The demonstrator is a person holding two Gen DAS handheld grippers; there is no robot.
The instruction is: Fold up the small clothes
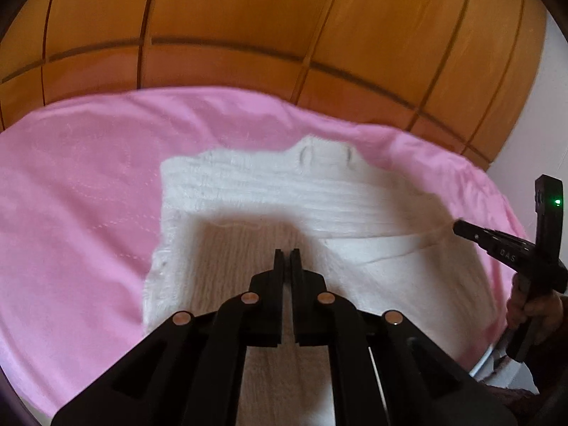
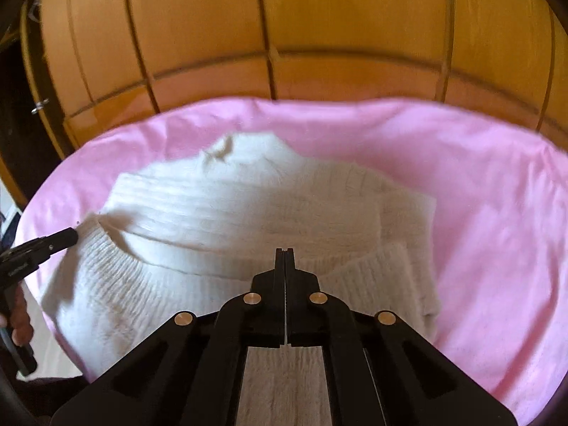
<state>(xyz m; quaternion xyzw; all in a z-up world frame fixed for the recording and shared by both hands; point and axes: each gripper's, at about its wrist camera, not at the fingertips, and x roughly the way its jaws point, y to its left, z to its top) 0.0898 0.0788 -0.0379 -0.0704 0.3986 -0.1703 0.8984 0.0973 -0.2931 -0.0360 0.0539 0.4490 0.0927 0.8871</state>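
Observation:
A small white knitted sweater (image 1: 284, 191) lies partly folded on a pink cloth (image 1: 78, 191). My left gripper (image 1: 287, 254) hovers over its lower part with the jaws nearly together and nothing visibly between them. In the right wrist view the sweater (image 2: 230, 206) fills the middle, collar at the far side. My right gripper (image 2: 285, 252) is shut above a folded ribbed edge, apparently empty. The right gripper also shows in the left wrist view (image 1: 458, 227) with its tip at the sweater's right edge. The left gripper shows in the right wrist view (image 2: 72, 236) touching the sweater's left edge.
The pink cloth (image 2: 479, 213) covers the work surface. Behind it stands an orange wooden panelled wall (image 1: 248, 17), also in the right wrist view (image 2: 319, 28). A white wall (image 1: 543, 113) is at the far right.

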